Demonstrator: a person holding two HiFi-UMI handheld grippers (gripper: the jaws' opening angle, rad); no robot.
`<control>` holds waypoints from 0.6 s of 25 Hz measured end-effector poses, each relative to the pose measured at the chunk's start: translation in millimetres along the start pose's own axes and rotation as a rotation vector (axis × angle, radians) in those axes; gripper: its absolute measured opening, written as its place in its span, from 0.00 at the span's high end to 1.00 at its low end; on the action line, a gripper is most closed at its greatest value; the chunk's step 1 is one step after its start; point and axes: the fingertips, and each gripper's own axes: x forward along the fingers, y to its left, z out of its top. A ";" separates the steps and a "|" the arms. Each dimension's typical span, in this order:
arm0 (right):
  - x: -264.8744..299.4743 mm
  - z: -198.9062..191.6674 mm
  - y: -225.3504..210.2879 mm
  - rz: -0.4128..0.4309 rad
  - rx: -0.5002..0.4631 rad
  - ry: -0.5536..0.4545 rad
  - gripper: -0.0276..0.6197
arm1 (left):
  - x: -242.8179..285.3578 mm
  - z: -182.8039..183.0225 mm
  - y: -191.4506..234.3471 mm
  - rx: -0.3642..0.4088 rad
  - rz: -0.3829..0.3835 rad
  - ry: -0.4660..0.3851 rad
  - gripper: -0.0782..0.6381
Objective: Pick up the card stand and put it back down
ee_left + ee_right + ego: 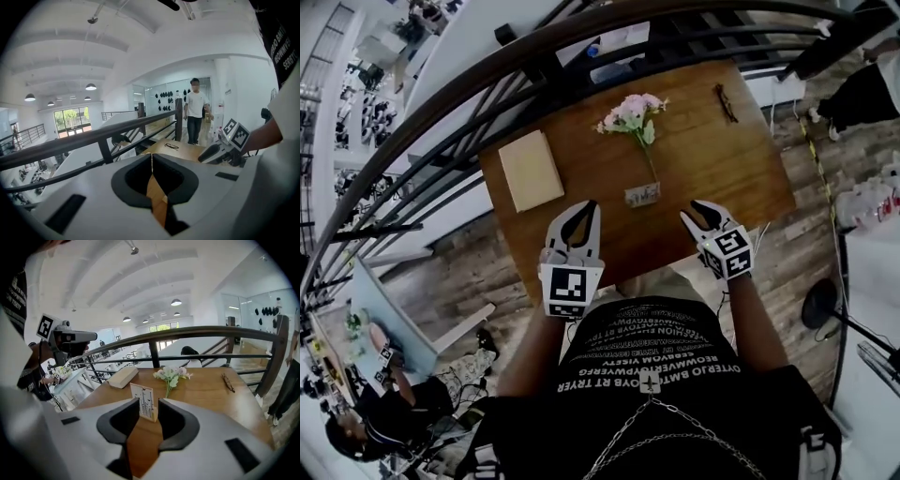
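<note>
The card stand [642,195] is a small white printed card in a wooden base, upright on the wooden table [722,178] near its front middle. In the right gripper view the card stand [142,399] stands just beyond the jaw tips, in line with the gap and untouched. My right gripper [148,408] is open; in the head view my right gripper [694,214] sits to the card's right near the table's front edge. My left gripper [586,208] is to the card's left, and in its own view my left gripper [151,157] has its jaws together with nothing between them.
A pink flower sprig [633,114] lies behind the card stand. A beige book [531,169] rests at the table's left and glasses [727,103] at the far right. A dark railing [581,47] runs behind the table. A person [194,115] stands beyond it.
</note>
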 end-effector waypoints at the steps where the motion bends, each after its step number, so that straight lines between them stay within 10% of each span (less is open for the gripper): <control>1: 6.2 -3.7 -2.2 0.009 -0.002 0.009 0.76 | 0.7 -2.4 1.0 -0.004 0.005 0.009 0.85; 15: 88.8 -57.5 -14.2 0.117 -0.015 0.125 0.74 | 8.6 -32.3 14.3 -0.052 0.048 0.083 0.85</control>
